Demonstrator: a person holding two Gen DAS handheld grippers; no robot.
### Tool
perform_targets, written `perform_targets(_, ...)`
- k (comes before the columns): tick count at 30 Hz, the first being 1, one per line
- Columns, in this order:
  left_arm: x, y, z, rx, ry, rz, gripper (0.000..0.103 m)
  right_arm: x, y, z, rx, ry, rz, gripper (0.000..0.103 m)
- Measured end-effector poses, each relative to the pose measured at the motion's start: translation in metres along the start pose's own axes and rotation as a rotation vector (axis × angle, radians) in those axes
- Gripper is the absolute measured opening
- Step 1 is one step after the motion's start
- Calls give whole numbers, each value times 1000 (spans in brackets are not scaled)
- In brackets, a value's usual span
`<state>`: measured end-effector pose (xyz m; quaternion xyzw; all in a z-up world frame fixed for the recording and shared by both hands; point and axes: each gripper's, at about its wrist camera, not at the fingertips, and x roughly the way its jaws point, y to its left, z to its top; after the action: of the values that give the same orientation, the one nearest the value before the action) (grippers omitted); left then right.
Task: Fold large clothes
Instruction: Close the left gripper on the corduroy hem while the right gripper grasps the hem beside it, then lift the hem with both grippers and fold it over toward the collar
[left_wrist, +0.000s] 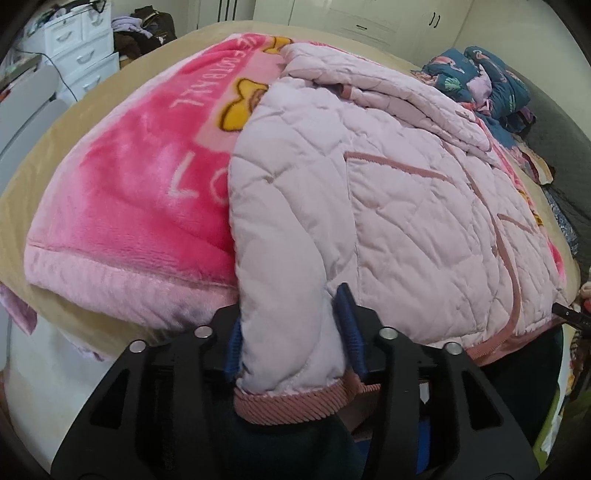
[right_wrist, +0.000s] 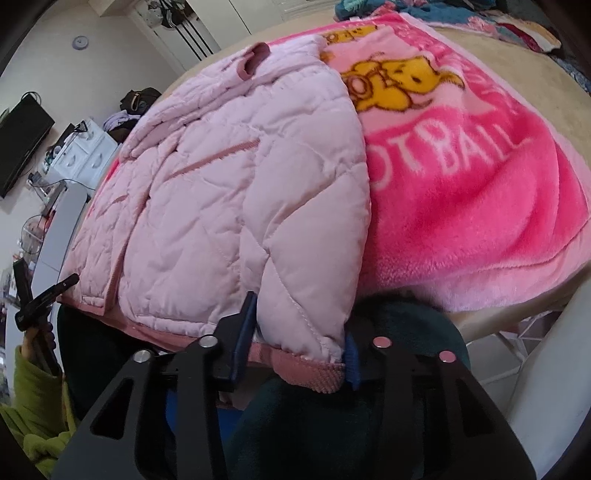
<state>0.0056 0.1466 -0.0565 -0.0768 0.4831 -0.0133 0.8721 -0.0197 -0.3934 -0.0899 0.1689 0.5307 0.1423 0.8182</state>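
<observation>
Nearest us, the left gripper (left_wrist: 291, 343) straddles one sleeve cuff (left_wrist: 291, 404) of the quilted pink jacket (left_wrist: 388, 192); whether its pads press we cannot tell. The right gripper (right_wrist: 299, 338) likewise brackets the other cuff (right_wrist: 310, 376), grip undetermined. Beyond, the jacket lies front-up on a pink blanket (right_wrist: 461, 177). We advise seating both cuffs deep and lifting the sleeves evenly inward.

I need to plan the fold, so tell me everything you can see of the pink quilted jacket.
The pink quilted jacket is pale, puffy, diamond-stitched, with darker ribbed cuffs, hem and pocket trims. It lies spread on a pink blanket, its hem at the bed's near edge. One sleeve end sits between each hand-held gripper's fingers: left hand-held gripper, right hand-held gripper.
</observation>
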Motion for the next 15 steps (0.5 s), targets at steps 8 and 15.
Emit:
perform_targets(8, -2, -14, 1, 58, -27, 40, 16, -2, 9, 3, -34, -35, 24, 31)
perform_targets(15, -30, -27, 14, 84, -134, 12, 11, -38, 26, 11, -65, -183, 92, 19)
